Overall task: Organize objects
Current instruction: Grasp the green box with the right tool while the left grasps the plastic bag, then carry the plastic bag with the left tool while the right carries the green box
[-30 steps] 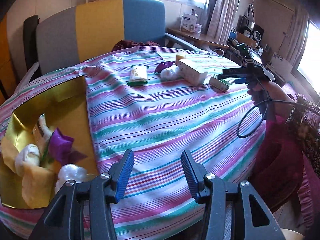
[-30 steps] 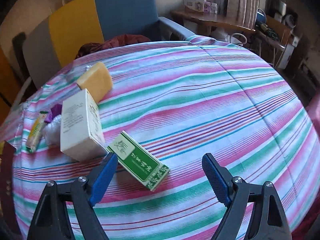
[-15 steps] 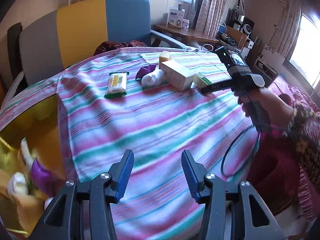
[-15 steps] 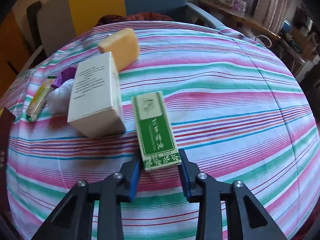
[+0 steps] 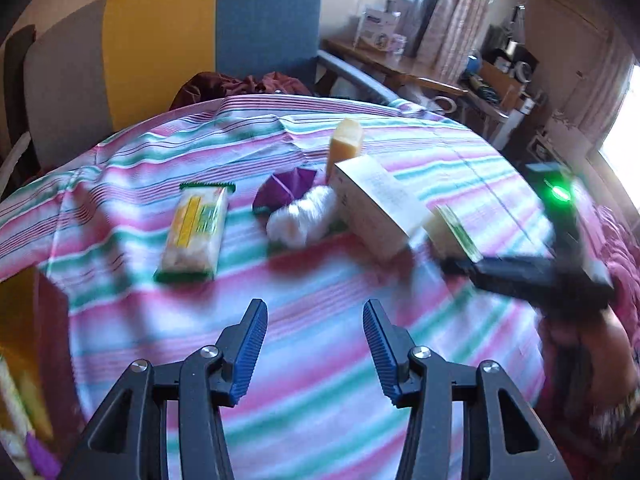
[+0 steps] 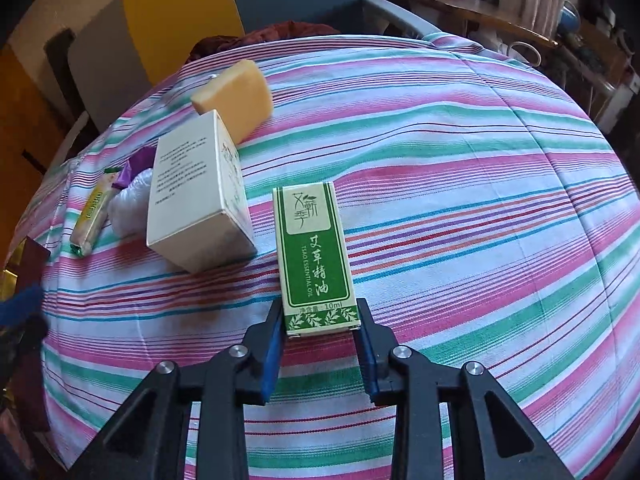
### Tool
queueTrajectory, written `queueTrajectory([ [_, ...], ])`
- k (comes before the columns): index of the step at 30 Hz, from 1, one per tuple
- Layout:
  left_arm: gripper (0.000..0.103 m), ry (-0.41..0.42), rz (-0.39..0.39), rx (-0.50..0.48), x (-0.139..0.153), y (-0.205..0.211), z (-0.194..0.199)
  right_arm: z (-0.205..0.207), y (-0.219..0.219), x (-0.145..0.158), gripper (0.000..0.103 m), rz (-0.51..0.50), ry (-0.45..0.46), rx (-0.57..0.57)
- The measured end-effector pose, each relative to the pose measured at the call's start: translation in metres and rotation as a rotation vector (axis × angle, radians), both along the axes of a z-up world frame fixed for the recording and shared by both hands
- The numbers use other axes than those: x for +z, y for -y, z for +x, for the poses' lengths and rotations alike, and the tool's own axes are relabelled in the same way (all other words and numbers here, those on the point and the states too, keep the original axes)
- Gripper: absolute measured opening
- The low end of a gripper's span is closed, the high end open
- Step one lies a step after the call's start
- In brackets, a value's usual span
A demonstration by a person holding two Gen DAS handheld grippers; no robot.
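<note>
**Right tool clamps the green oil carton; left tool hangs wide over the striped cloth**

The round surface (image 6: pixel 460 152), draped in a pink, green and white striped cloth, fills both views. Behind it at 12 o'clock stands a grey, yellow and blue panelled armchair (image 5: pixel 180 40). At 8 o'clock in the left wrist view, the corner of a gold-lined box (image 5: pixel 24 320) sits on the surface's edge.

The cream rectangular cardboard carton with printed text (image 6: pixel 196 196) lies at 10 o'clock from the right tool, just beside the green carton. Past it at 11 o'clock rests a yellow-orange sponge-like block (image 6: pixel 236 96), touching or nearly touching the cream carton's far end.

The right tool (image 6: pixel 320 332) is narrowed onto the near end of the green-and-cream essential-oil carton (image 6: pixel 312 252), one blue pad on each long side; the carton points away toward 12 o'clock, and whether it is lifted cannot be told.

The left tool (image 5: pixel 314 344) stands wide with nothing between its blue pads. At 11 o'clock from it lies a yellow-and-green wrapped snack packet (image 5: pixel 196 232). At 12 o'clock a white crinkled wrapped ball (image 5: pixel 300 216) touches a purple foil-wrapped piece (image 5: pixel 284 188) behind it.
</note>
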State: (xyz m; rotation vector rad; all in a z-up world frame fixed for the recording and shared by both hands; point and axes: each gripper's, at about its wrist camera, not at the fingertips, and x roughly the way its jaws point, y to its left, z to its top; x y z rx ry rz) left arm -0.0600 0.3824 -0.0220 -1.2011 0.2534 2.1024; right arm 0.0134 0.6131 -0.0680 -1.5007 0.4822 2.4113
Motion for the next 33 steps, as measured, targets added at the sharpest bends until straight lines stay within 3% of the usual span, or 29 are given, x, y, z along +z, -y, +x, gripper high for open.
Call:
queueTrajectory([
  [3,0.053,-0.004,-0.008,0.026,-0.015,-0.023,-0.024,0.000,-0.004,0.000,0.033,-0.008,-0.004,-0.019],
  [7,0.064,-0.058,-0.032,0.048,-0.032,-0.049,-0.048,-0.001,-0.009,-0.002,0.033,-0.031,-0.015,-0.043],
  [14,0.064,-0.048,-0.024,0.038,-0.050,-0.069,-0.066,-0.001,-0.016,-0.001,0.033,-0.072,-0.033,-0.073],
  [15,0.064,-0.056,-0.012,0.035,-0.051,-0.069,-0.065,-0.002,-0.017,-0.001,0.033,-0.072,-0.035,-0.075],
  [17,0.045,-0.094,0.002,0.042,-0.056,-0.069,-0.061,-0.002,-0.018,0.000,0.033,-0.072,-0.038,-0.078],
  [20,0.039,-0.101,0.025,0.023,-0.066,-0.064,-0.054,-0.003,-0.017,0.000,0.033,-0.074,-0.047,-0.080],
  [33,0.037,-0.176,0.030,0.003,-0.056,-0.023,-0.010,0.004,-0.019,0.010,0.033,-0.085,-0.095,-0.077],
])
